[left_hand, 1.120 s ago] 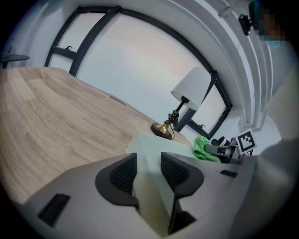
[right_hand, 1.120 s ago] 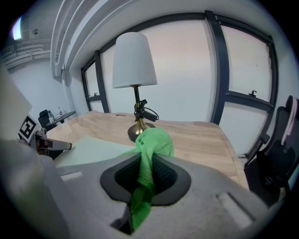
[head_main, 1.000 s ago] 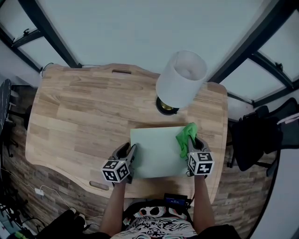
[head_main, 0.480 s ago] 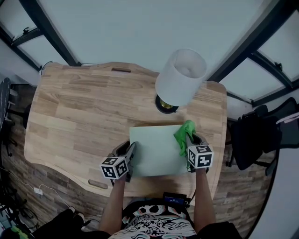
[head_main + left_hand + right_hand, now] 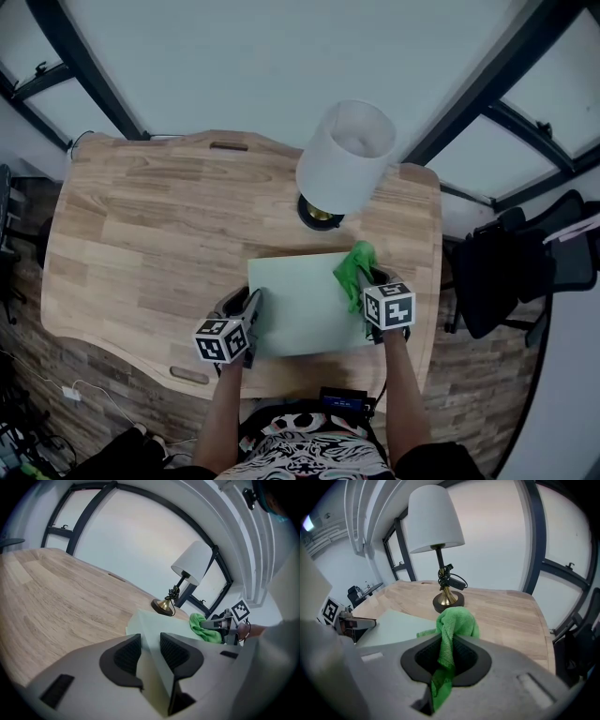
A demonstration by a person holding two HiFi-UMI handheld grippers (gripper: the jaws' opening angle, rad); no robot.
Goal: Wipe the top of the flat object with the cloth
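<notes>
The jaws of the left gripper have just been closing and clamp the edge of the pale green sheet, which stretches ahead of them. The right gripper pinches the green cloth between near-closed jaws, and the bunch bulges past their tips over the sheet's right side.

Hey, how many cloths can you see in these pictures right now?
1. The green cloth is pinched in the right claw, over the far right corner of the pale green sheet, near the table lamp. No other shows, though one could lie out of view.
</notes>
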